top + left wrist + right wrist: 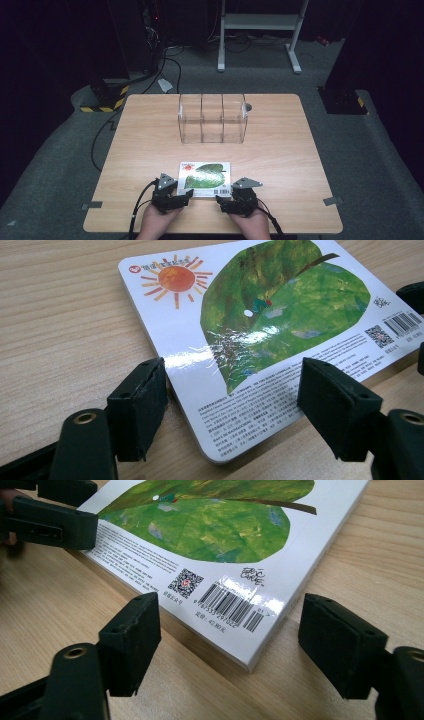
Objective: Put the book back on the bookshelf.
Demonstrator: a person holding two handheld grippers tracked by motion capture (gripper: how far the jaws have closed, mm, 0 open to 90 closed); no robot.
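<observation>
1. The left gripper sits at the lower left of centre in the high view, held by one hand. Its jaws stand apart, straddling the near left corner of the book without pressing on it.
2. The one book lies flat on the table, back cover up, between the two grippers.
3. The left gripper view shows what the high view blurs: an orange sun, a big green leaf, a QR code and a barcode.
4. The right gripper view shows the signature "Eric Carle" above the barcode; the fine print is too small to read.
5. One clear box with three compartments stands at upper centre.
6. The right gripper, lower right of centre, has jaws apart around the book's near right corner, not touching it.
</observation>
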